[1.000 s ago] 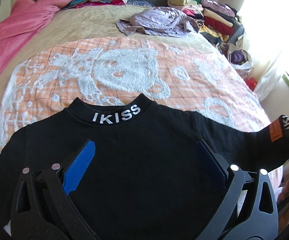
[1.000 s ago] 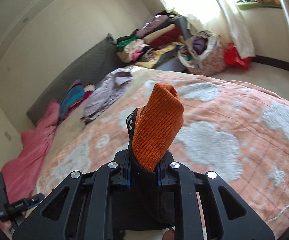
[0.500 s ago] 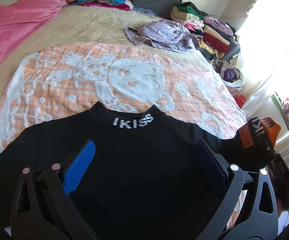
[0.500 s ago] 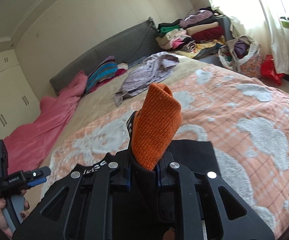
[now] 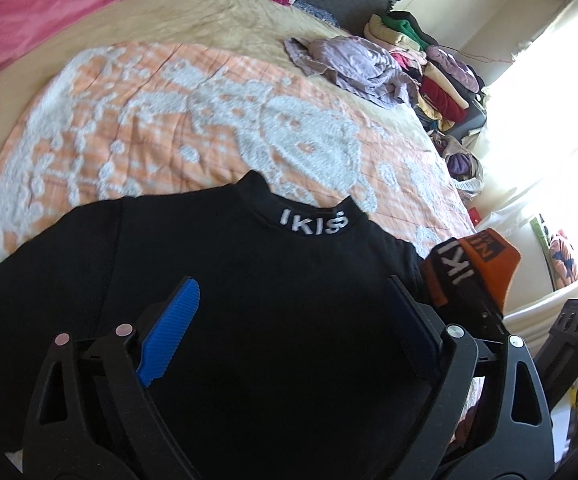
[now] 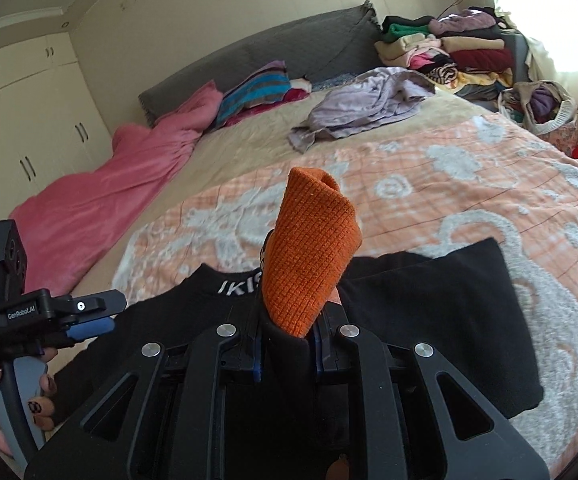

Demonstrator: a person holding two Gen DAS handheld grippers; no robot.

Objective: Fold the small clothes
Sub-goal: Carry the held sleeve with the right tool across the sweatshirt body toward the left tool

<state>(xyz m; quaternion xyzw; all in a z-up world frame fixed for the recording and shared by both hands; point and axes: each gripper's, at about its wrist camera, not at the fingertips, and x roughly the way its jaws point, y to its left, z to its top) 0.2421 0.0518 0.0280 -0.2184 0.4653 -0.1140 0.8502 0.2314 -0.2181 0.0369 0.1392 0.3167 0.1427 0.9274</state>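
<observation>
Both grippers work over the orange-and-white blanket [image 5: 177, 128]: on its near part lies the black sweater [image 5: 249, 320], collar far. Left gripper [image 5: 293, 332] hovers above its chest with nothing between the jaws, which have just narrowed slightly; right gripper [image 6: 287, 354] is clamped on the orange cuff [image 6: 309, 256], sleeve folded across the body

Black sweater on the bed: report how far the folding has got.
Done: the black sweater lies spread flat, collar up, on the orange blanket. In hand: the right gripper grips the orange cuff and carries that sleeve over the body. Left: the other sleeve and the body folds; the left gripper hovers open, jaws just narrowing, holding nothing.
</observation>
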